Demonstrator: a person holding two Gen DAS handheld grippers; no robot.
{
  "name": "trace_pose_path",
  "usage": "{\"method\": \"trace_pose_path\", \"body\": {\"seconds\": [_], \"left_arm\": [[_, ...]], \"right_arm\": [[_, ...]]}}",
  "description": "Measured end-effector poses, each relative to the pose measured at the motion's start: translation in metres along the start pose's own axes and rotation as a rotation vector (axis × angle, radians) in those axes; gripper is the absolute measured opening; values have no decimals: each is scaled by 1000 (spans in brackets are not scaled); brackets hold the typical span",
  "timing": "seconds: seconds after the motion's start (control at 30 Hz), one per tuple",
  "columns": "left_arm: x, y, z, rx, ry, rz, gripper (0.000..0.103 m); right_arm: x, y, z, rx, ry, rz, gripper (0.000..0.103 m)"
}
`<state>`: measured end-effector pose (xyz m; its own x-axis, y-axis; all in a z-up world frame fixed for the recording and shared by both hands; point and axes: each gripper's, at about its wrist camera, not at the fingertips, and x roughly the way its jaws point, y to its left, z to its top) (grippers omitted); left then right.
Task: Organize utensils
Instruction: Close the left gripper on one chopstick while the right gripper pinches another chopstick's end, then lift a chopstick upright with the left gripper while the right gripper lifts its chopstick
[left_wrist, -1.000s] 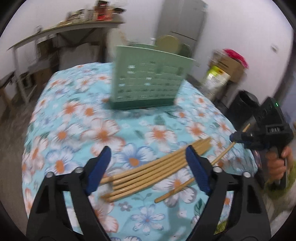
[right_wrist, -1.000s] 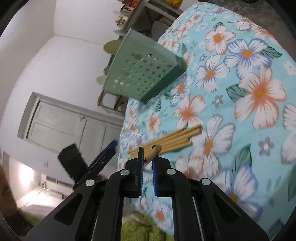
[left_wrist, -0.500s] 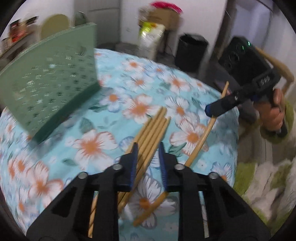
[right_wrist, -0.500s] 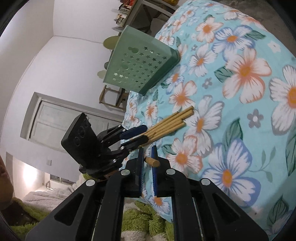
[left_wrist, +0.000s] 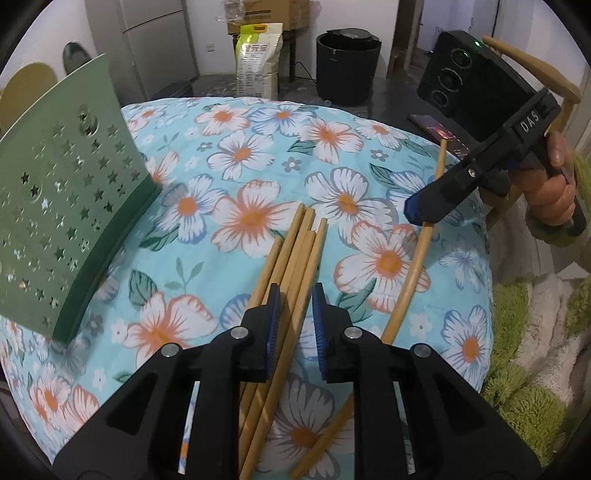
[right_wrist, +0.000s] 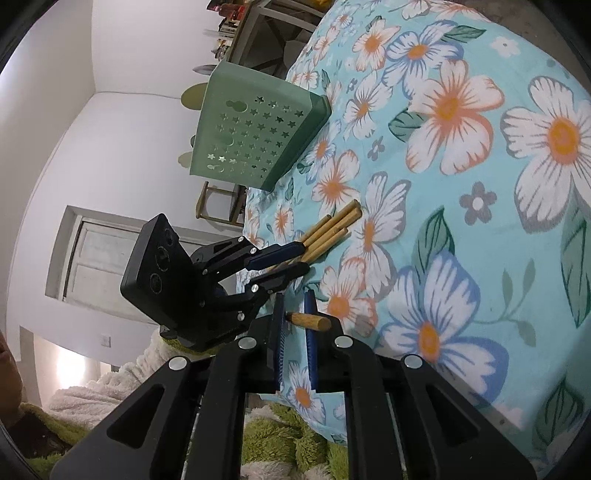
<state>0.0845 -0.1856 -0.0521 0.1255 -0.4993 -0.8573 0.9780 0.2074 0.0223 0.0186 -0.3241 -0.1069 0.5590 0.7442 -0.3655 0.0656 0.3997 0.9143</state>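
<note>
1. The left gripper (left_wrist: 293, 308) points steeply down at a bundle of chopsticks (left_wrist: 295, 251). Its jaws are narrow and opening slightly, and several of the round, pale wooden sticks run between the blue ribbed pads (left_wrist: 272, 314). I cannot tell if the pads press on them.
2. The right gripper (right_wrist: 293, 317) has its jaws nearly closed on a single chopstick (left_wrist: 417, 258). A short blunt end pokes out sideways past one pad in its own view. In the left wrist view the stick slants from the gripper down to the tablecloth, beside the bundle and apart from it.
3. A hand (left_wrist: 557, 184) with a fuzzy green sleeve grips the black plastic handle of the right gripper.
4. The tablecloth (left_wrist: 258, 155) is a quilted-looking turquoise fabric printed with large white and orange flowers. It covers a rounded table top.
5. Farther along the cloth stands a green plastic utensil holder (left_wrist: 62, 206), slightly curved, its wall punched with star and moon holes. It is well apart from the chopsticks.
6. A shaggy green and white rug (left_wrist: 535, 369) lies below the table edge.
7. Beyond the table are a black round bin (left_wrist: 347, 70), a printed sack (left_wrist: 258, 59), a cardboard box (left_wrist: 266, 16) and a pale cabinet (left_wrist: 159, 48). The right wrist view shows white walls and a panelled door (right_wrist: 96, 266).
</note>
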Motion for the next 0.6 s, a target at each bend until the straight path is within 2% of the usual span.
{"method": "trace_pose_path", "body": {"seconds": [0.13, 0.3, 0.37, 0.47, 0.6], "left_arm": [[2, -7, 3, 44, 13, 12, 24], [7, -16, 5, 124, 29, 73, 25], [10, -17, 6, 138, 31, 96, 23], [9, -16, 7, 143, 25, 122, 13], [4, -8, 6, 105, 10, 100, 10]], "right_arm": [[2, -3, 0, 12, -2, 4, 11], [2, -8, -3, 23, -7, 9, 11], [2, -9, -3, 27, -10, 10, 11], [3, -9, -2, 28, -13, 9, 11], [2, -7, -1, 20, -13, 5, 11]]}}
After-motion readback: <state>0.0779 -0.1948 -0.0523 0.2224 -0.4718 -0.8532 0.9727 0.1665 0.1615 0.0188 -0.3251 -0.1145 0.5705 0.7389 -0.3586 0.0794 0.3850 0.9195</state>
